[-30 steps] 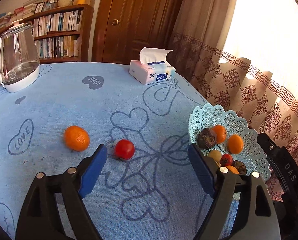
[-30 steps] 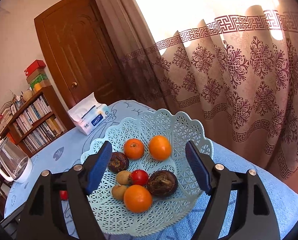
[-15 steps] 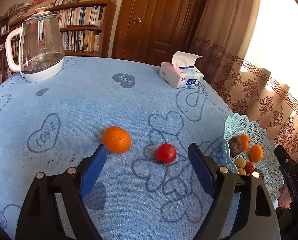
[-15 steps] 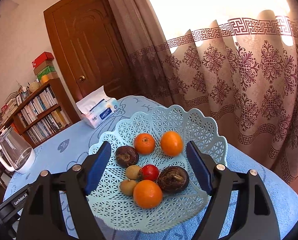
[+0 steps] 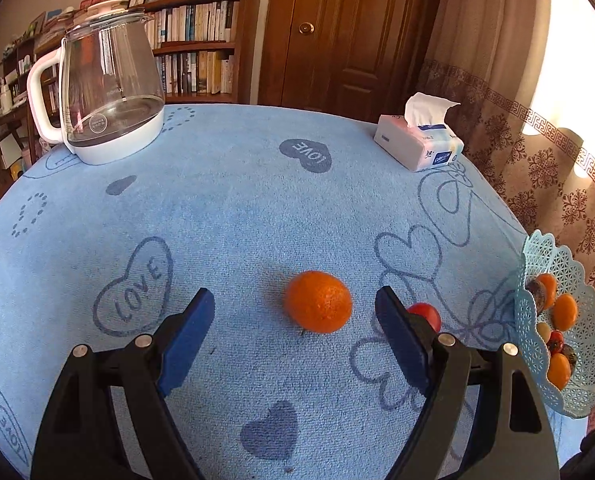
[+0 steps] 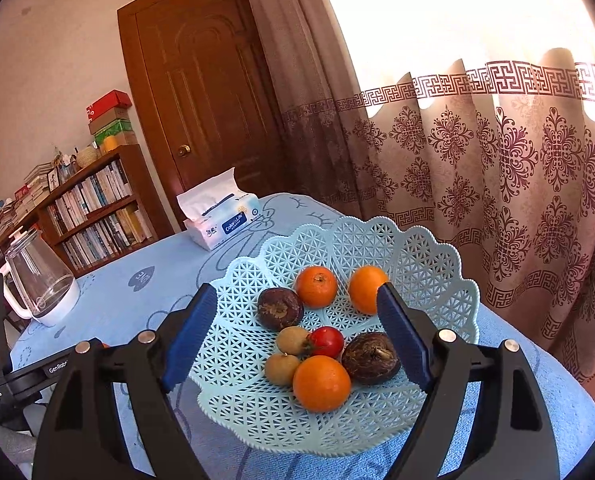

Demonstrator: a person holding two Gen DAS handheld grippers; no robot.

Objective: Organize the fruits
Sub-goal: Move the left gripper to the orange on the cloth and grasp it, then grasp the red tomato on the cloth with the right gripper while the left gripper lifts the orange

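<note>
Orange and round, the mandarin [image 5: 318,301] lies loose left of the lattice basket [image 5: 585,392], between your left gripper [image 5: 295,312]'s spread, empty jaws, so closing off-centre could roll it toward the cherry tomato [image 5: 427,314].

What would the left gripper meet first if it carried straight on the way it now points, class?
Most likely the loose orange on the blue tablecloth: it sits centred ahead of the open left gripper. The tomato lies off to the side, behind one finger. Depth is hard to judge.
</note>
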